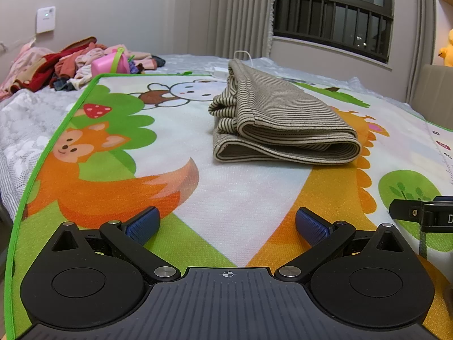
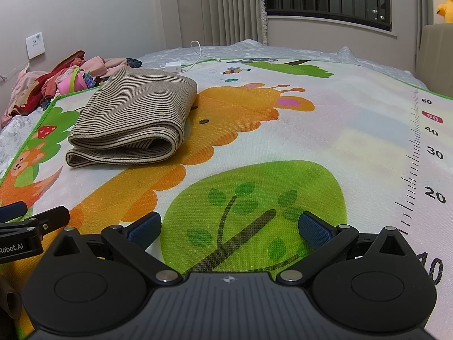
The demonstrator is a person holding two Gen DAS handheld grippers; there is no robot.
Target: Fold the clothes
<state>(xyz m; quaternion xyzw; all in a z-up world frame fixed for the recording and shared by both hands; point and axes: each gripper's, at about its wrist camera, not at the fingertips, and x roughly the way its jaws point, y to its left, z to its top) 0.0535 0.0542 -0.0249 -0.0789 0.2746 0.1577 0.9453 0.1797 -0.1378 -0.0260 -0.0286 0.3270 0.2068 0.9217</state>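
A beige garment with thin dark stripes (image 1: 280, 121) lies folded in a thick stack on the cartoon play mat (image 1: 175, 153). It also shows in the right wrist view (image 2: 133, 121), to the upper left. My left gripper (image 1: 228, 226) is open and empty, low over the mat, well short of the garment. My right gripper (image 2: 230, 228) is open and empty over the green tree print, to the right of the garment. Each gripper's side shows at the edge of the other's view.
A heap of unfolded pink and red clothes (image 1: 65, 65) with a pink plastic container (image 1: 110, 65) lies at the far left of the bed. A white charger and cable (image 2: 175, 66) lie behind the garment. Curtains and a barred window stand beyond.
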